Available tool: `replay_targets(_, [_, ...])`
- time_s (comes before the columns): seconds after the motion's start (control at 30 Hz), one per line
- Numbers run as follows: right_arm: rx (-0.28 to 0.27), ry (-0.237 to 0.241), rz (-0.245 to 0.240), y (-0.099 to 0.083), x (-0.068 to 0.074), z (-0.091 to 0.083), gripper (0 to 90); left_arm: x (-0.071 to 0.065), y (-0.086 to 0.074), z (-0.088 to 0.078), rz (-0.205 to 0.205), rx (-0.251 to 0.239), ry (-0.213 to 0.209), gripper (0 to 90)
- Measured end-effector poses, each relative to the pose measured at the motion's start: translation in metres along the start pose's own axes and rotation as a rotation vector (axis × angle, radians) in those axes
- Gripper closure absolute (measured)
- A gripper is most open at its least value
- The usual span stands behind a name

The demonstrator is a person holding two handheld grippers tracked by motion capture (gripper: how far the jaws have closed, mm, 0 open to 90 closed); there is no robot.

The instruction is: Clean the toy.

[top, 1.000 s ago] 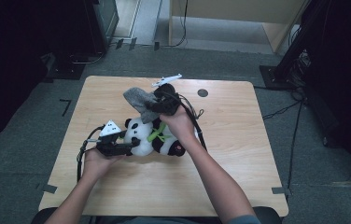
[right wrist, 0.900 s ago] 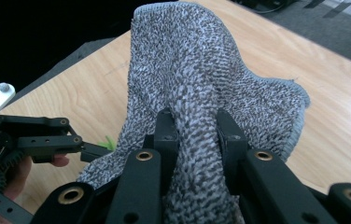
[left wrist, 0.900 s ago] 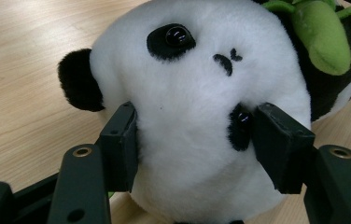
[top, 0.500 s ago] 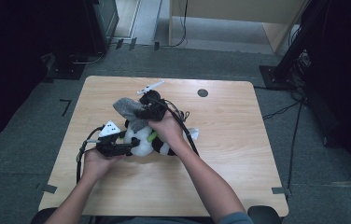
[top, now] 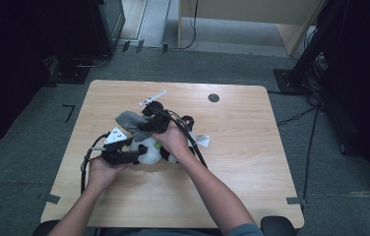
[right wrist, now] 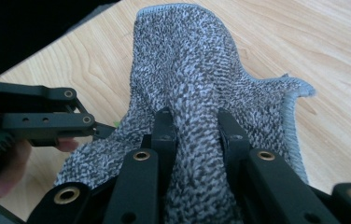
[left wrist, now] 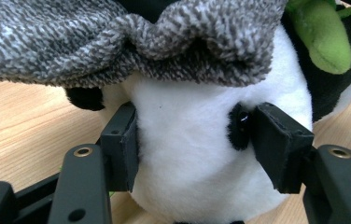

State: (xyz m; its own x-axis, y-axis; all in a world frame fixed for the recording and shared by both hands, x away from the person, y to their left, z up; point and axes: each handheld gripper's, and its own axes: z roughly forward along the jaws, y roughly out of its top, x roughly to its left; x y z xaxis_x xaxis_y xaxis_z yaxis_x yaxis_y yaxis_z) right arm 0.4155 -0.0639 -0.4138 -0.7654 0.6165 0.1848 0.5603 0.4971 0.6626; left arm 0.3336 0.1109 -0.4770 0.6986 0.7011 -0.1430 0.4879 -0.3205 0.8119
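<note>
The wooden worktop [top: 252, 162] carries everything I am handling, grouped left of its centre and nearer the far edge than the near one. Largest of the things is the plush panda [top: 148, 149], lying on the worktop with its white body turned toward my left gripper [top: 124, 156]; in the left gripper view my two pads press into either side of that white body [left wrist: 187, 177], so this tool is closed on the toy. Over the panda's upper part lies the grey knitted sock [top: 130, 121], its cuff draped across the head [left wrist: 117, 42]. My right gripper [top: 154, 118] pinches a fold of this sock [right wrist: 197, 121] between nearly closed jaws, the fabric bunched up between the pads while the rest spreads onto the wood.
</note>
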Motion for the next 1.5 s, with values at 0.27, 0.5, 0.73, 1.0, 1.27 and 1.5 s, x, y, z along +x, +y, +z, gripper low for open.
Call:
replay_targets(0.27, [0.010, -0.003, 0.014, -0.003, -0.010, 0.000, 75.3, 0.001, 0.001, 0.002, -0.020, -0.003, -0.003, 41.1])
replay_targets(0.5, [0.025, -0.067, 0.027, -0.005, -0.022, -0.007, 75.4, 0.001, 0.001, 0.003, -0.024, -0.002, -0.006, 41.3])
replay_targets(0.73, [0.041, -0.121, 0.052, -0.010, -0.042, -0.022, 76.2, 0.000, 0.002, 0.003, -0.013, -0.001, -0.006, 41.3])
replay_targets(1.0, [0.006, -0.155, 0.078, -0.011, -0.053, -0.036, 76.2, 0.000, 0.002, 0.003, -0.011, -0.003, -0.010, 40.7])
replay_targets(1.27, [-0.072, -0.100, 0.078, 0.004, -0.041, -0.054, 76.6, 0.000, 0.002, 0.003, -0.007, -0.006, -0.003, 37.9])
replay_targets(1.5, [-0.079, -0.026, 0.027, 0.012, -0.012, -0.044, 76.1, 0.000, 0.002, 0.003, -0.005, -0.003, -0.003, 38.2])
